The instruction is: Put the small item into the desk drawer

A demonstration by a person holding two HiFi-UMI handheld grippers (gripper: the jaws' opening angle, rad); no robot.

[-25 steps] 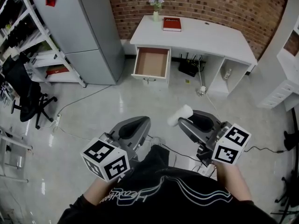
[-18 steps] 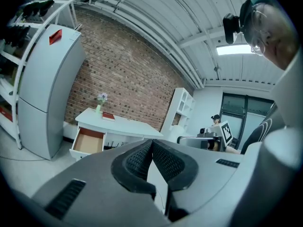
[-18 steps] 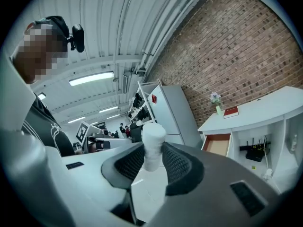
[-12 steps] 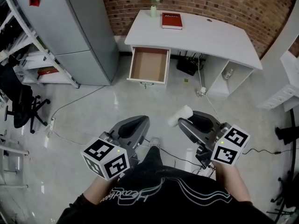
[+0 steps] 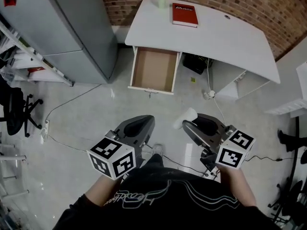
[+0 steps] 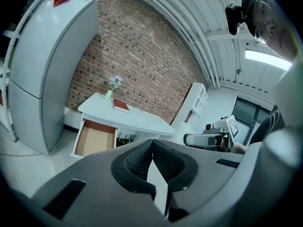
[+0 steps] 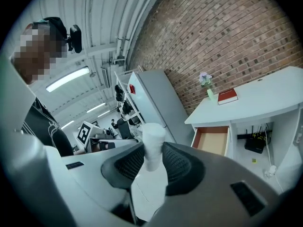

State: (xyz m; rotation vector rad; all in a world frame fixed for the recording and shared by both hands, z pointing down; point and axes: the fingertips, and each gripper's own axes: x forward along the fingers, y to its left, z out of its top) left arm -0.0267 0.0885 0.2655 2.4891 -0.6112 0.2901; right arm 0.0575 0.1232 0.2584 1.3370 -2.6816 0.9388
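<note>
We see the small white cylindrical item (image 7: 152,143) clamped between the ribbed pads of the right tool (image 7: 152,163). It stands up past the jaw tips, and its rounded end is clear of them. In the head view it pokes out ahead and to the left of the right tool (image 5: 190,124), over the floor (image 5: 96,109) and well apart from the open drawer (image 5: 153,70). The drawer is pulled out from under the white tabletop (image 5: 225,37) and shows a bare brown bottom.

The left tool (image 6: 152,156) has its jaws together with the tips touching, and nothing is between them.

Both tools are held low in front of the person's body, side by side and apart, pointing forward toward the desk. The left tool (image 5: 141,123) is level with the right one. Behind each marker cube a hand grips the handle, the left hand (image 5: 103,188) and the right hand (image 5: 236,178), with forearms running back under the dark shirt.

A red book (image 5: 185,14) lies on the tabletop near its back edge. A grey refrigerator (image 5: 62,28) stands to the left of the desk.
</note>
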